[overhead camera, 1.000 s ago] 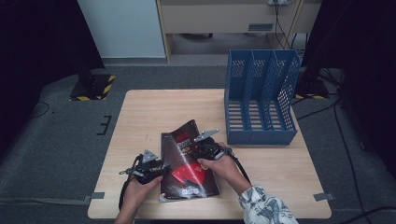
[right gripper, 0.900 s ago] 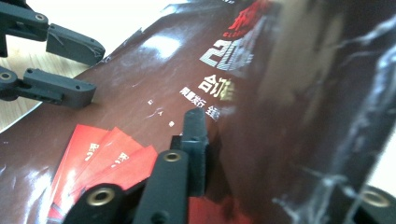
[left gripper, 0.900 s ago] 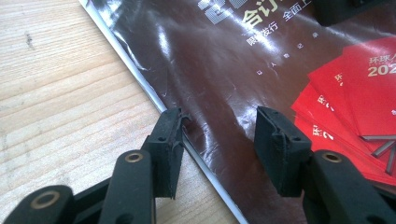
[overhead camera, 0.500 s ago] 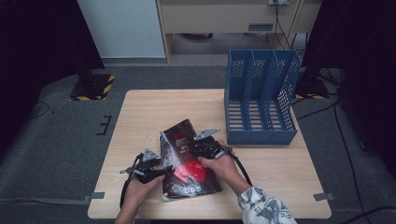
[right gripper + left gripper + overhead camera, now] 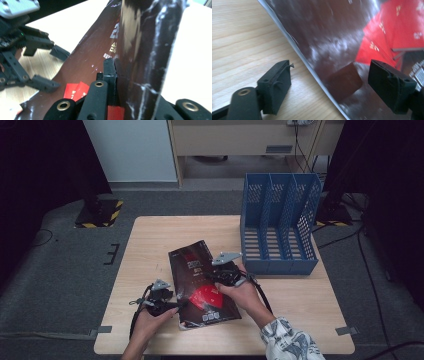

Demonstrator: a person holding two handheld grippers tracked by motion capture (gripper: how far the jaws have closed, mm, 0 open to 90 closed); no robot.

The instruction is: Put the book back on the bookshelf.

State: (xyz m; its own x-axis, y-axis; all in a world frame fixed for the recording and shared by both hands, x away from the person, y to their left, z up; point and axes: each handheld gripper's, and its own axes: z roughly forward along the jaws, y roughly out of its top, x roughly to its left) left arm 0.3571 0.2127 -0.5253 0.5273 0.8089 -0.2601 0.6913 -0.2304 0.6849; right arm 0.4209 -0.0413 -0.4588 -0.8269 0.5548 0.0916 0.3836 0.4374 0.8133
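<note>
A glossy dark magazine (image 5: 200, 287) with a red graphic lies near the table's front edge, its right side raised off the wood. My right gripper (image 5: 216, 274) is shut on that raised edge; in the right gripper view its jaws (image 5: 111, 68) pinch the cover (image 5: 140, 50). My left gripper (image 5: 176, 304) is at the magazine's left edge. Its jaws have just been opening and stand open (image 5: 329, 72), one over the bare wood and one over the cover (image 5: 337, 30), with the edge between them and neither pad pressing. It also appears in the right gripper view (image 5: 56, 70).
A blue three-slot file rack (image 5: 277, 225) stands at the table's back right, close beside the right hand. The wooden table (image 5: 160, 235) is bare at the back left. Black cables trail from both grippers toward the front edge.
The right gripper has risen with the magazine's right edge, tilting the magazine. The left gripper has stayed in place while its jaws spread apart.
</note>
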